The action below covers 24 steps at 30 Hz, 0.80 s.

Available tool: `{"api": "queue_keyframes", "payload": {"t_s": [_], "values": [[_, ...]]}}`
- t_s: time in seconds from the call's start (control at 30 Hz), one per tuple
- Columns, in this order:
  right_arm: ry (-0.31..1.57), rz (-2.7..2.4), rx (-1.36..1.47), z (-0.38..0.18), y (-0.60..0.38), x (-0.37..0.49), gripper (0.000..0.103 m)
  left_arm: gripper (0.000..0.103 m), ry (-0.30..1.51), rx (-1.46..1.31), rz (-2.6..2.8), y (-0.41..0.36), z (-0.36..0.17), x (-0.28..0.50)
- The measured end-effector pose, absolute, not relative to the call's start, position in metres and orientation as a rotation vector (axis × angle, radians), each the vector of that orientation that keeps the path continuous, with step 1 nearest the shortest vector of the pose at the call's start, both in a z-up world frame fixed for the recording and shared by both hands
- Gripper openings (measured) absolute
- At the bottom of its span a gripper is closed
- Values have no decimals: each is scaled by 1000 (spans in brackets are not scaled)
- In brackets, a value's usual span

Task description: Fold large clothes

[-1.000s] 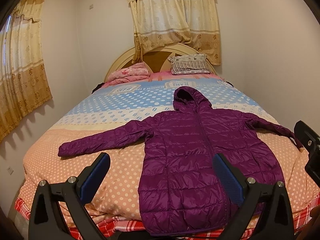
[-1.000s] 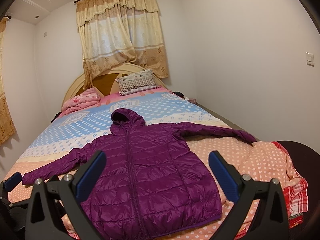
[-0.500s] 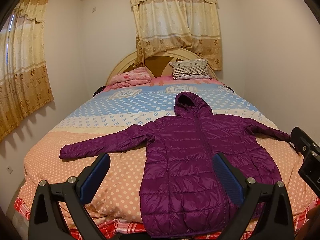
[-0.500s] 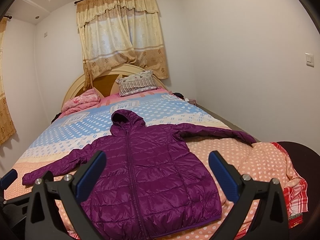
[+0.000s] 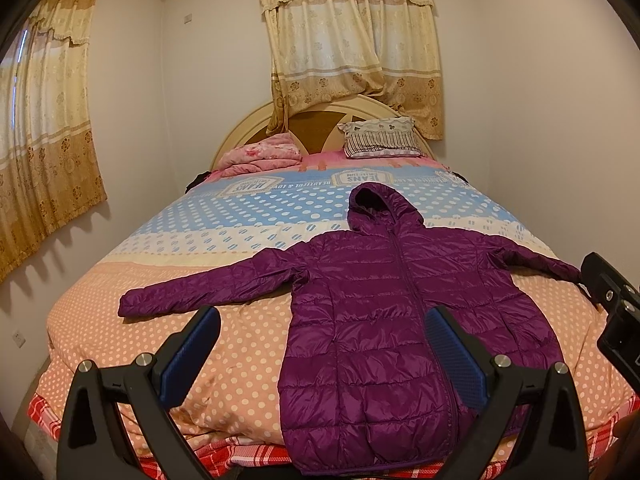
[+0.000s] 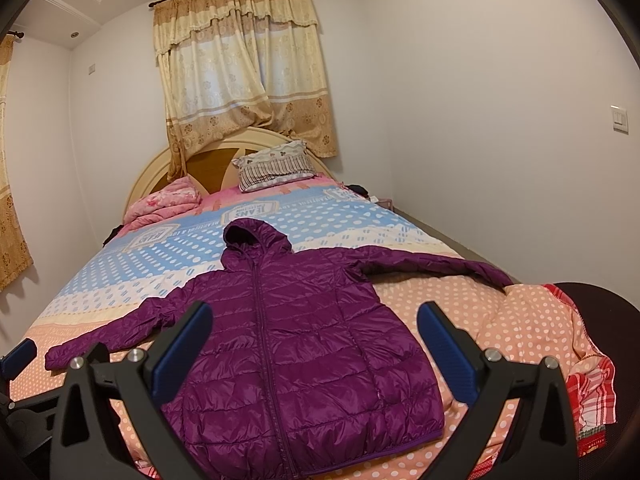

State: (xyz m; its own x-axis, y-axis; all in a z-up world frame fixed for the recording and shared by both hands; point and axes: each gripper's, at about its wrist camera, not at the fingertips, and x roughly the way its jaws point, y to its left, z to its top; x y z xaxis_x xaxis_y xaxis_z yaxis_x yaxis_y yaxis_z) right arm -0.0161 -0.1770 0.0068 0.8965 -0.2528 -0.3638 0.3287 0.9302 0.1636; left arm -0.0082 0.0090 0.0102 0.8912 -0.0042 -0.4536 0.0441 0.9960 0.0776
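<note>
Raised slightly, both claws [image 5: 322,354] [image 6: 314,346] gape above jacket [image 5: 384,320], hem seemingly at bed-edge [image 5: 240,450].

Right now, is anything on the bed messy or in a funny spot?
The purple jacket lies flat and zipped, sleeves spread. One sleeve cuff reaches the bed's right edge, where the dotted quilt is rumpled and a red checked sheet pokes out. Nothing looks torn or spilled.
</note>
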Motion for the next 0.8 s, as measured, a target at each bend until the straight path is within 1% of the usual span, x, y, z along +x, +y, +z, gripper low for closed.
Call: {"api": "queue_keyframes", "payload": {"t_s": [0.53,0.7,0.8], "values": [[352,-306,221,6,-178,-15,103,102,493,80,-47,8,6,-2],[401,-309,255,-6,-189,-3,103,102,516,72,-104,4,-8,15],[444,-321,288,-22,-203,8,103,102,570,75,-166,0,-25,34]]}}
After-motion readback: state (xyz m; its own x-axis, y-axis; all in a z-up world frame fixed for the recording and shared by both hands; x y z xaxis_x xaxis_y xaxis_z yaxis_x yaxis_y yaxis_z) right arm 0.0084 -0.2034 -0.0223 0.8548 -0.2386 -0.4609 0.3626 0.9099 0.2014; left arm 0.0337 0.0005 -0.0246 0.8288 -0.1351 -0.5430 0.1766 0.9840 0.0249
